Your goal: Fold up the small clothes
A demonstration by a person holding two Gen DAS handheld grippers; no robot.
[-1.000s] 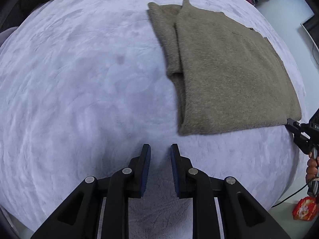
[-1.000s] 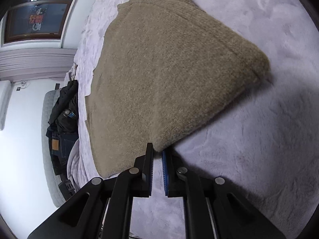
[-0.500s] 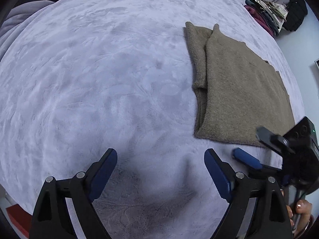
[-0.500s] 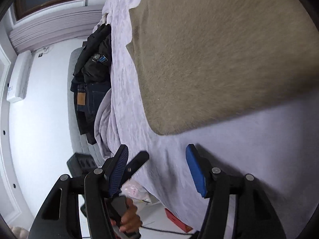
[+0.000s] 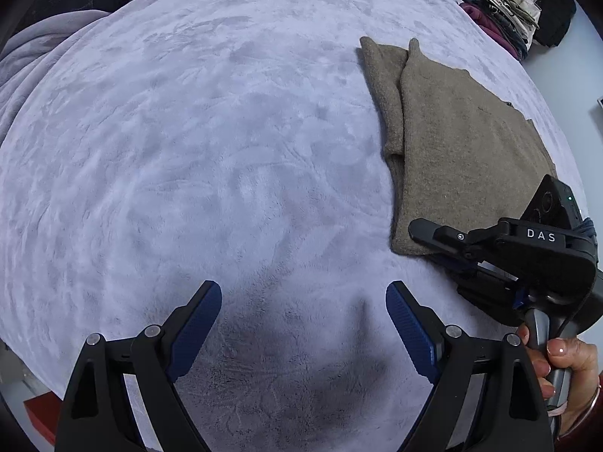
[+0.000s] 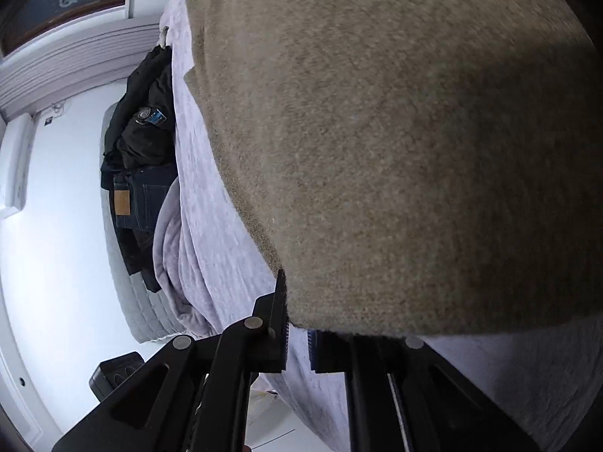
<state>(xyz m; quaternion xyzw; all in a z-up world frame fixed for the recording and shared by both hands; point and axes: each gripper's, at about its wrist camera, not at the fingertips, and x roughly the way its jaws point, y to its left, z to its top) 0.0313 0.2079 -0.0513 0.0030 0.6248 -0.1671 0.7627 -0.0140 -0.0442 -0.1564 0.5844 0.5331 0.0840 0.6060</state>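
Left hand-held gripper (image 5: 303,310) hovered low over lavender bed (image 5: 188,143), jaws spread wide, holding nothing. Right hand-held gripper (image 6: 297,333) at near corner of tan sweater (image 5: 452,143); fingers nearly together, corner hid whether fabric was pinched. Sweater lay folded flat on bed, sleeve tucked along left edge.

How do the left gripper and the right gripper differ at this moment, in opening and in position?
The left gripper is wide open; the right gripper has only a narrow gap between its pads. The left gripper hovers over bare lilac blanket, apart from the brown sweater; the right gripper is at the sweater's near edge, which overlaps its fingers. Both have black fingers with blue pads.
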